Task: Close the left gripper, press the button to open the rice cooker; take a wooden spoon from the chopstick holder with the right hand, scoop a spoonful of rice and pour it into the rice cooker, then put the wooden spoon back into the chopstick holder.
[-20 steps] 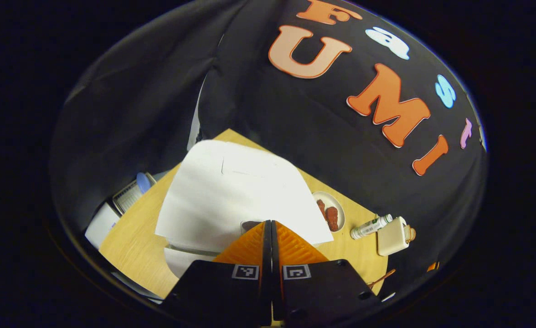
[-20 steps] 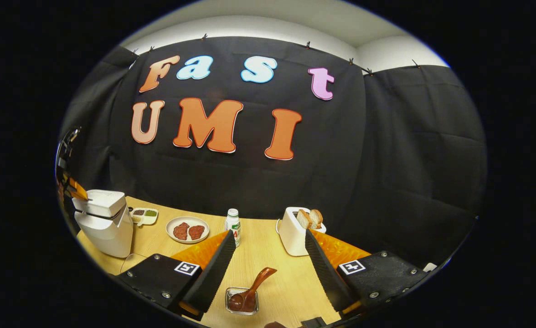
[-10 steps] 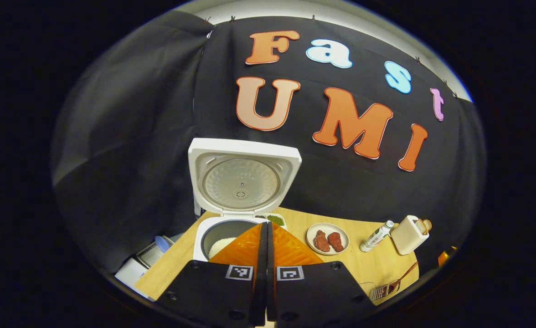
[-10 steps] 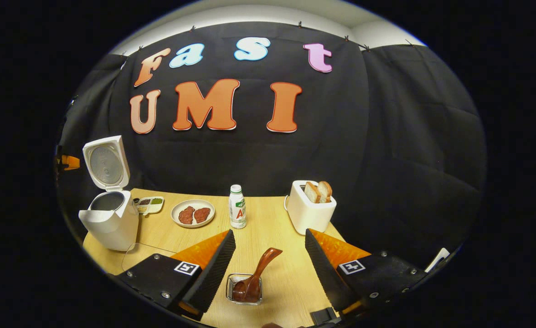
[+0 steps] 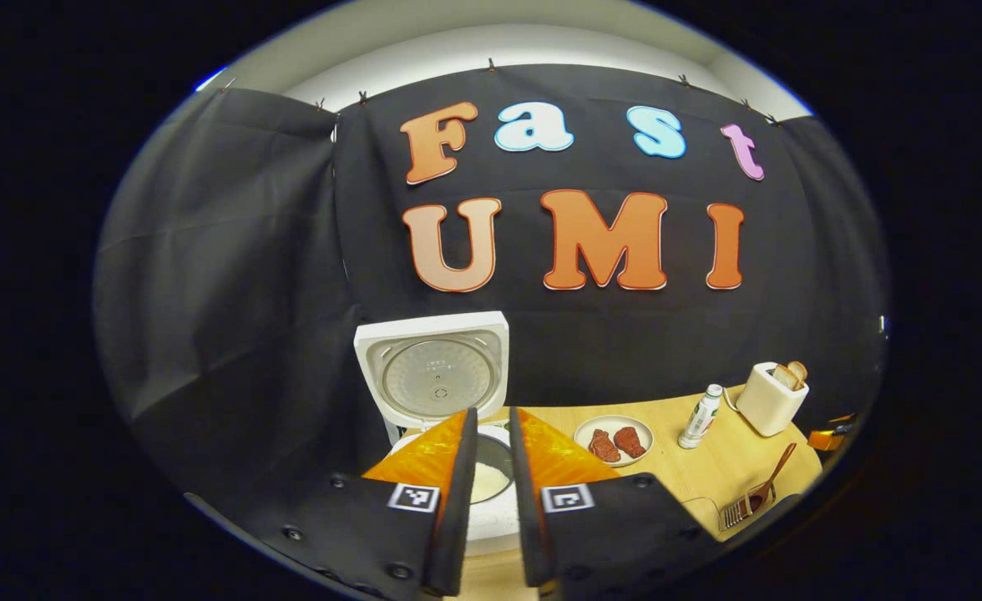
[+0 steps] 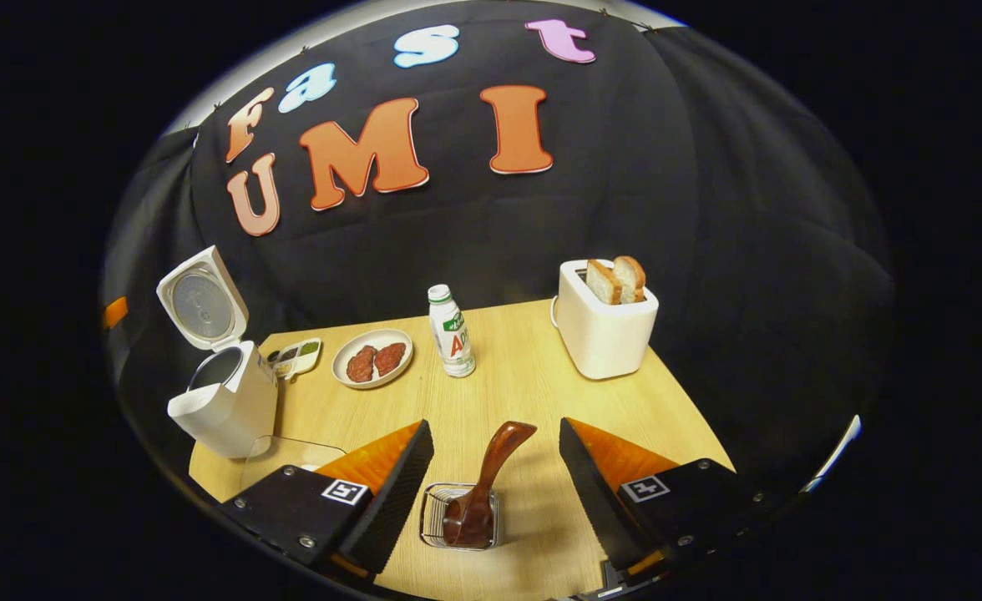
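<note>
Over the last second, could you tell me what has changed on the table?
The rice cooker lid has swung up and open. The left claw backed away and parted slightly; the right claw closed in on the wooden spoon. Spoon, holder, toaster unmoved.

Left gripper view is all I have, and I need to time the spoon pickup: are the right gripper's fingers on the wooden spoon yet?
Observer: No. The right gripper is open, with a finger on either side of the wooden spoon, and neither touches it.
Operator: Is the spoon standing straight in its holder?
Observer: No, it leans. Its bowl is down in the wire chopstick holder and its handle tilts toward the toaster.
Operator: Is there anything next to the cooker that my fingers hide?
Observer: A small sauce dish sits on the table right beside the rice cooker.
</note>
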The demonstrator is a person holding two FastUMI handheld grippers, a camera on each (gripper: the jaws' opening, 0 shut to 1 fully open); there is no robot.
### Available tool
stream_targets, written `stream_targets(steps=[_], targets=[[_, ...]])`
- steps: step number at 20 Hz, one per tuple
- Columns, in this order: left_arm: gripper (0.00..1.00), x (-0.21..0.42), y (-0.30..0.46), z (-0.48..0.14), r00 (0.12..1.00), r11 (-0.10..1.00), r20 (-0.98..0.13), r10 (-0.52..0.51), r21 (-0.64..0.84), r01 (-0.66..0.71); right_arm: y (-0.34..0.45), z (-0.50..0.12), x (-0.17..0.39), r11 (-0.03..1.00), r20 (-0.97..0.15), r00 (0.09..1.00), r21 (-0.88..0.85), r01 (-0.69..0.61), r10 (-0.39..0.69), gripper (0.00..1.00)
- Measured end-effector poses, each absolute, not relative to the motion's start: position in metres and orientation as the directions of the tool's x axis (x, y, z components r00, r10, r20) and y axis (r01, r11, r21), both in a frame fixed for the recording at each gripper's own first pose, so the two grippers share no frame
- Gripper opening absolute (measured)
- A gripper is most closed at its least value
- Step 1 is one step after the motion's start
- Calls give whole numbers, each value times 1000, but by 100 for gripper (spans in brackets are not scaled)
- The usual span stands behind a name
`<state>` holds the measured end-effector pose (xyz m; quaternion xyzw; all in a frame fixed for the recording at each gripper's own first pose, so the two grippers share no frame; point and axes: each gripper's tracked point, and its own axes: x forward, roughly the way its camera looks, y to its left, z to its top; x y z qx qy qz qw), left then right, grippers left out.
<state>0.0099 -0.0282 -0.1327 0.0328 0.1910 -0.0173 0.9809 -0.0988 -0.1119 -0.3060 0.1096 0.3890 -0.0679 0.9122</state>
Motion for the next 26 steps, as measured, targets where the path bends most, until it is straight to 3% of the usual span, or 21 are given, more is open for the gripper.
stream_targets(steps=[1,2,4,5,6,7,8,11,14,19,22,24,26], targets=[[45,3,-29,-130,928,996,-372,-7,81,40,-111,-315,-96,967,-738,674,155,202,-23,94],[52,-3,-30,-129,930,994,-369,8,102,32,-111,-328,-96,967,-757,653,159,200,-10,94],[49,-14,-31,-128,928,993,-370,32,121,14,-112,-348,-91,963,-789,614,174,206,12,94],[61,-19,-31,-127,927,993,-373,42,120,3,-113,-358,-89,959,-802,597,188,213,24,94],[60,-26,-30,-126,926,993,-374,57,119,-13,-113,-365,-89,953,-814,580,201,227,33,94],[64,-30,-28,-126,923,993,-377,73,118,-31,-114,-373,-89,945,-824,565,221,242,48,93],[60,-35,-27,-127,920,993,-383,84,112,-44,-114,-379,-90,935,-832,551,242,258,63,92],[72,-45,-24,-129,910,991,-398,116,107,-79,-110,-395,-87,903,-845,523,307,301,113,82],[76,-50,-27,-133,904,990,-407,128,100,-95,-106,-408,-87,878,-849,508,347,329,145,68],[76,-44,-43,-137,906,992,-413,94,112,-52,-103,-403,-89,833,-826,543,402,379,152,31],[72,-35,-53,-142,909,994,-413,52,111,-6,-102,-391,-99,801,-802,580,436,410,140,29],[75,-29,-57,-144,909,994,-416,26,105,20,-102,-380,-107,792,-780,615,447,416,118,23],[76,-23,-61,-147,908,994,-419,0,96,45,-97,-371,-115,796,-757,646,450,405,99,26]])
